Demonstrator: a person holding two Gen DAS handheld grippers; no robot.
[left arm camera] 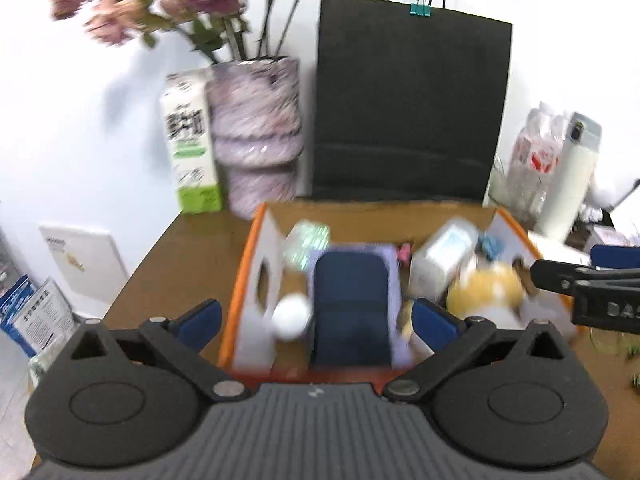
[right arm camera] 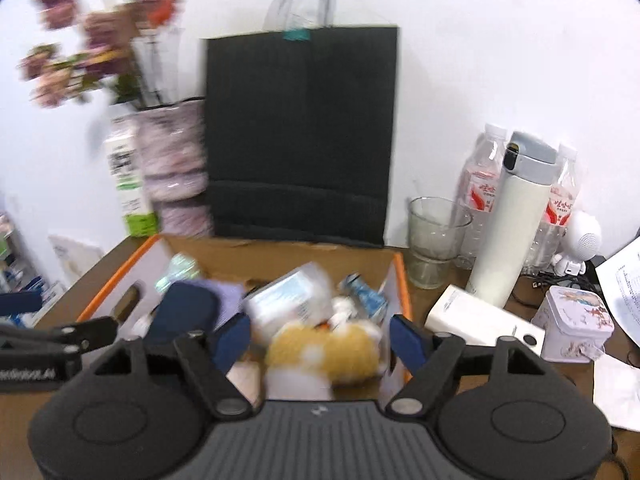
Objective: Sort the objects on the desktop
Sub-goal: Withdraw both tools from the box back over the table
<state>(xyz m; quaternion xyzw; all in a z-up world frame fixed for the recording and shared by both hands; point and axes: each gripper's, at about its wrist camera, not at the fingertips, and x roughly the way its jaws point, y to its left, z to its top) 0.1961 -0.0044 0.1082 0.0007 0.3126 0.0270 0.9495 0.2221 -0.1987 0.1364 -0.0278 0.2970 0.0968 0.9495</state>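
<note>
- Left gripper (left arm camera: 316,314) hung over the orange-edged box (left arm camera: 240,280), jaws spread wide, gripping nothing.
- Navy case (left arm camera: 352,304) lay inside that box, between a white ball (left arm camera: 291,316) and a yellow plush toy (left arm camera: 486,292).
- Right gripper (right arm camera: 320,336) hovered above the plush toy, jaws likewise spread and empty.

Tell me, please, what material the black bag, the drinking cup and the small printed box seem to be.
Black bag: matte paper, probably; stiff flat faces, a crease.
Cup: clear glass or plastic; the table shows through.
Printed box: likely painted tin; slight sheen, rolled lid edge.
</note>
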